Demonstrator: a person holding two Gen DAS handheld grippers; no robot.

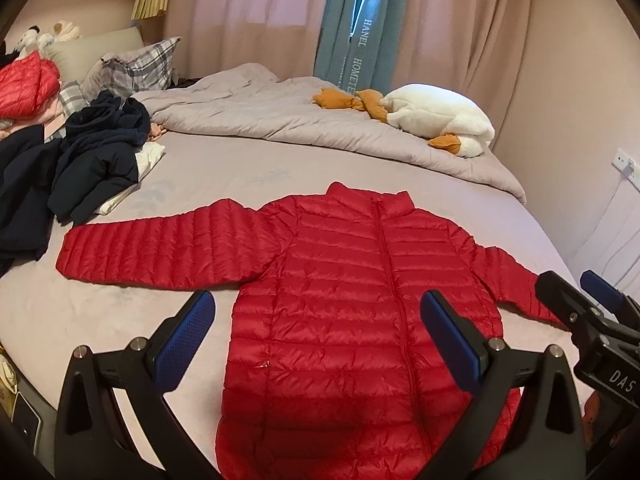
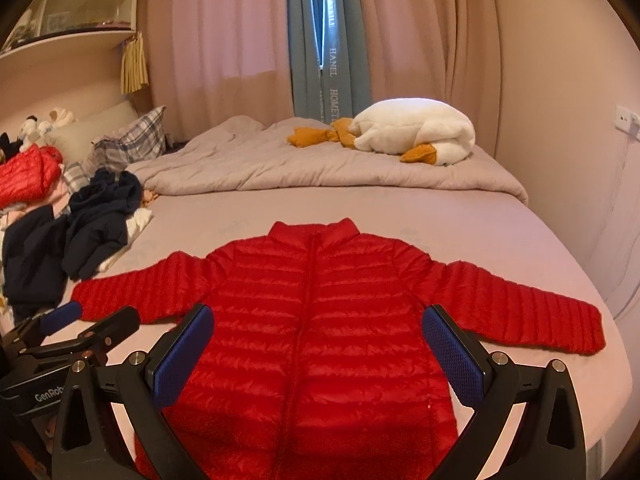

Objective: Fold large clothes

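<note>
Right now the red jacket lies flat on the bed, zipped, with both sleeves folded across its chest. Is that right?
Not quite. The red jacket lies flat and zipped on the bed, but both sleeves are spread out sideways, not folded; the right wrist view shows it.

I cannot see the red down jacket's [image 1: 340, 300] hem in either wrist view; the bottom edge cuts it off. The right gripper's [image 1: 600, 312] body hides the right cuff in the left wrist view. The dark clothing pile [image 2: 60, 240] runs off the left edge. The curtain lettering [image 2: 334, 80] is partly legible.
</note>
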